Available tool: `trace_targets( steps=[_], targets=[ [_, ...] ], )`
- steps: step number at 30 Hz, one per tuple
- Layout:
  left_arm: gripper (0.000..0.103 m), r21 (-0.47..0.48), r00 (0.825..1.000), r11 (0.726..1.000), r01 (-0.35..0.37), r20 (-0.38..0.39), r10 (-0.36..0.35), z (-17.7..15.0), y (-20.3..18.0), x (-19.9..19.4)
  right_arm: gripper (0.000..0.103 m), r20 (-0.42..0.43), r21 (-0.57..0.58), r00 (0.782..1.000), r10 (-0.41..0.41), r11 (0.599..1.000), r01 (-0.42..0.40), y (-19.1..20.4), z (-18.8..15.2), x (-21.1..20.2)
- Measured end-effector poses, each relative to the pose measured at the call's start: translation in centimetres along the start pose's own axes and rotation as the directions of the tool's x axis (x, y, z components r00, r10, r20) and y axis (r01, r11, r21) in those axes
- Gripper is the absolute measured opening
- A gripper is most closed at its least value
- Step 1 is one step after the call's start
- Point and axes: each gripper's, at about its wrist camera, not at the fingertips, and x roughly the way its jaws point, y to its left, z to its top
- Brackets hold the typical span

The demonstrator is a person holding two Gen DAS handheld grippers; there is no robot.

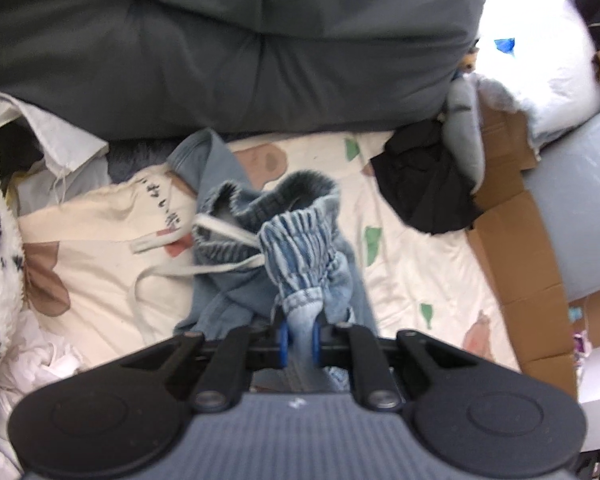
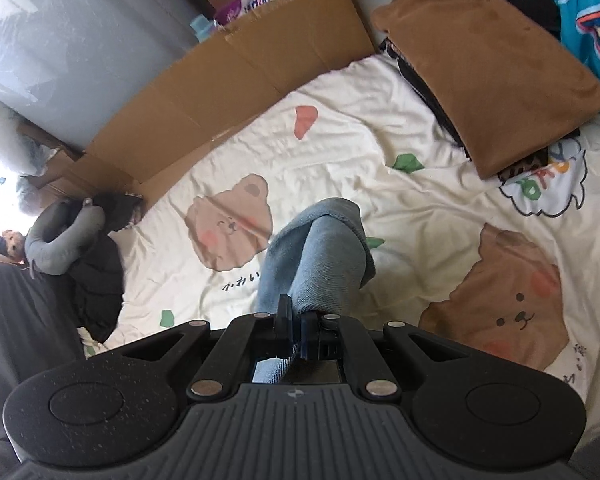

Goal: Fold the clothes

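On the bear-print bed sheet [image 2: 340, 152], blue denim trousers [image 1: 260, 272] hang bunched above it; left claw [image 1: 300, 340] pinches the elastic waistband [image 1: 300, 248], right claw [image 2: 296, 328] clamps a leg; pull both apart evenly to flatten before folding.

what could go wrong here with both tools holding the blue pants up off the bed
The left tool pinches only a bunched bit of the elastic waistband on the light blue denim pants, so it may slip. The white drawstring dangles loose and could tangle in the fold. The right tool grips a thin edge.
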Motion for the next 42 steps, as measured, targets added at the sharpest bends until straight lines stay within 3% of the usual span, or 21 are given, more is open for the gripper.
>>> trace_targets(
  steps=[5, 12, 31, 42],
  targets=[
    [0.011, 0.015, 1.0, 1.0, 0.02, 0.015, -0.021, 0.6, -1.7, -1.1, 0.002, 0.019, 0.011, 1.0, -0.004, 1.0, 0.003, 0.0, -0.2, -1.8],
    [0.011, 0.006, 1.0, 1.0, 0.019, 0.015, -0.019, 2.3, -3.2, 1.6, 0.002, 0.013, 0.032, 1.0, -0.015, 0.999, 0.014, 0.6, 1.3, 0.5],
    [0.011, -0.132, 0.996, 0.991, 0.023, 0.084, -0.012, 10.8, -7.1, 11.5, 0.002, -0.009, -0.081, 0.998, -0.056, 0.995, 0.055, 9.0, 9.0, 13.2],
    [0.011, -0.2, 0.994, 0.98, -0.007, 0.105, 0.028, 14.8, -7.7, 18.6, 0.002, -0.039, -0.248, 0.997, -0.073, 0.967, 0.061, 15.1, 11.8, 22.0]
  ],
)
